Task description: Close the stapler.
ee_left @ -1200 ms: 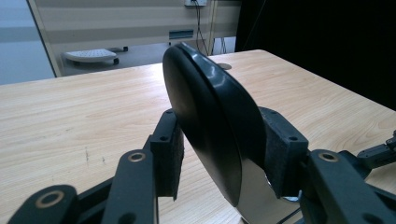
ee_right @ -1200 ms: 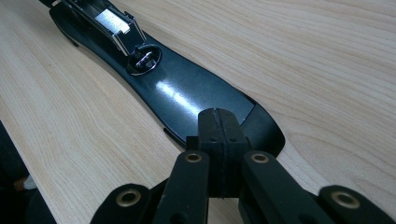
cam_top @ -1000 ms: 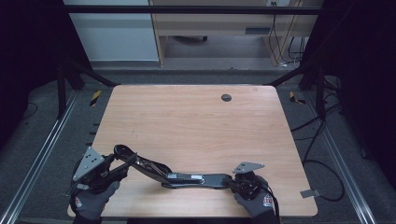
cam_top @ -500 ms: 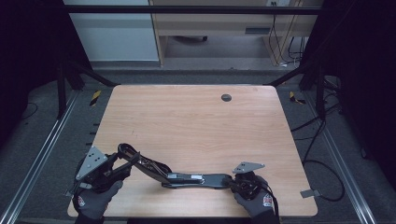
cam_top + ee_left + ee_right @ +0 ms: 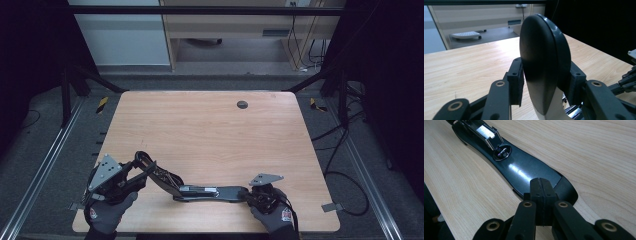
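A long black stapler lies near the table's front edge, its base flat on the wood. Its upper arm is swung up and slants toward the left. My left gripper is shut on the arm's rounded black handle, with one pad on each side of it. My right gripper is shut with its pads together, and its tips rest on the glossy right end of the base. The metal staple channel lies open farther along the base.
The wooden table has a small dark round grommet near its far edge. Both gloved hands sit at the front edge. Cables trail on the floor at the right, and a cabinet stands behind the table.
My left gripper has shifted slightly to the right with the stapler's handle in it. The right gripper and the base have stayed put.
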Motion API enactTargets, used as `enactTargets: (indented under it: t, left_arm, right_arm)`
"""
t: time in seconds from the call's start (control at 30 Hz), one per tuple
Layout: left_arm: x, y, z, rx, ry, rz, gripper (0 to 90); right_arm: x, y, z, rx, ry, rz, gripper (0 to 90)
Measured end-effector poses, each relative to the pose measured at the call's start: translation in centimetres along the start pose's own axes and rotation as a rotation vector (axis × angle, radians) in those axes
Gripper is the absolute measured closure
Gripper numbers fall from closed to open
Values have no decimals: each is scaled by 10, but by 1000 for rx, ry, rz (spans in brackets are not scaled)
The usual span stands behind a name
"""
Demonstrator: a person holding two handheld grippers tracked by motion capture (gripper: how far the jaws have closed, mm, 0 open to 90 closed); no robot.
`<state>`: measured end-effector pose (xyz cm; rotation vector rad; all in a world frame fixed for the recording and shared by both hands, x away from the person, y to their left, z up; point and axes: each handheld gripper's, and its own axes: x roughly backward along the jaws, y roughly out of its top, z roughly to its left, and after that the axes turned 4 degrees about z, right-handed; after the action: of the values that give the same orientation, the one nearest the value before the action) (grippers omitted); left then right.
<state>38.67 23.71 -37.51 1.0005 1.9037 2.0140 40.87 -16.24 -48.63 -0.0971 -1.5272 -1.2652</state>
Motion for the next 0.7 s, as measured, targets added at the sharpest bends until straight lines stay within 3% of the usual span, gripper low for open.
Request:
enactTargets:
  t: [0.7]
  left_arm:
    - [-11, 9, -18, -48, 2, -5, 569]
  right_arm:
    - [0, 0, 0, 3, 2, -2, 900]
